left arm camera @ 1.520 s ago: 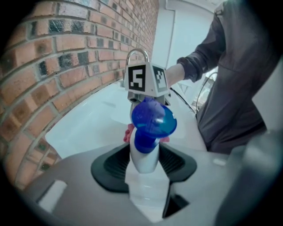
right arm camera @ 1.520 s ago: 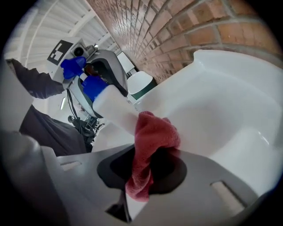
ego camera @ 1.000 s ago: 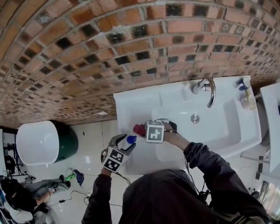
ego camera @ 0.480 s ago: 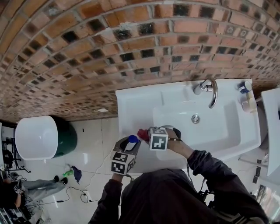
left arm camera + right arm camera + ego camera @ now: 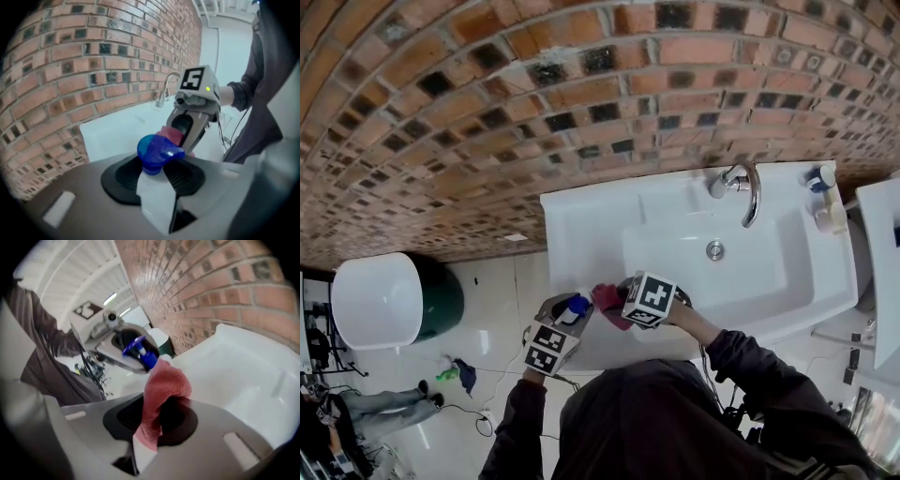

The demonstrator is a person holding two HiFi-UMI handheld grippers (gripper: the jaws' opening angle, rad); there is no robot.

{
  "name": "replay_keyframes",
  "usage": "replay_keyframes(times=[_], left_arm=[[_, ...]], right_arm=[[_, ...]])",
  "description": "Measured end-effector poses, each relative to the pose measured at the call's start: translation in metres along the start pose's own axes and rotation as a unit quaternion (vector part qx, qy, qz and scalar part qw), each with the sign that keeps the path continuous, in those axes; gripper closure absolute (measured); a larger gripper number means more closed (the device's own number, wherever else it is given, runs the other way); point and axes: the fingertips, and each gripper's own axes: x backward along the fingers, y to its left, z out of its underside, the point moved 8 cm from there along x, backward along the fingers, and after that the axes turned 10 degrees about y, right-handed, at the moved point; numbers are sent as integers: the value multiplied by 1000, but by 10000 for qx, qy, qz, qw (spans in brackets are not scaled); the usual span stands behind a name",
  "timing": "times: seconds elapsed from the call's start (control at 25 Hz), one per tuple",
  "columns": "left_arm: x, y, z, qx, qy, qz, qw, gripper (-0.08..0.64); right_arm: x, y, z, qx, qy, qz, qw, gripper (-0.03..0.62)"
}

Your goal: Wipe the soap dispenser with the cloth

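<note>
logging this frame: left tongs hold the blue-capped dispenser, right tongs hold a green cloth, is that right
Not quite: the cloth in the right tongs is red, not green, as the right gripper view shows. The rest stands: the left tongs, whose jaws have just been closing, hold the blue-capped dispenser between them.
</note>
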Motion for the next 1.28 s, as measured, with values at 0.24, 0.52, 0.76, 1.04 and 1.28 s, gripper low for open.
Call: replay_keyframes(times=[0.24,0.52,0.76,1.04,1.28], left_arm=[[-2,-1,-3,-184,33,93,9998,416],[-4,-2,-6,-253,38,117,9996,414],[-6,-5,-9,-392,75,128,9991,414],[-3,-2,-6,-329,-22,130,9994,414],[-3,-1,-3,-285,-60,222,9993,414]], right_arm=[[11,-19,-17,-970,-964,-1166,9837,528],[-28,-44,0,-1282,-296,-916,9871,527],[-60,-49,11,-633,658,-130,9957,526],[5,-37,-49,2265,809,1199,9632,527],[-12,-25,-66,4923,1751,1598,8375,528]])
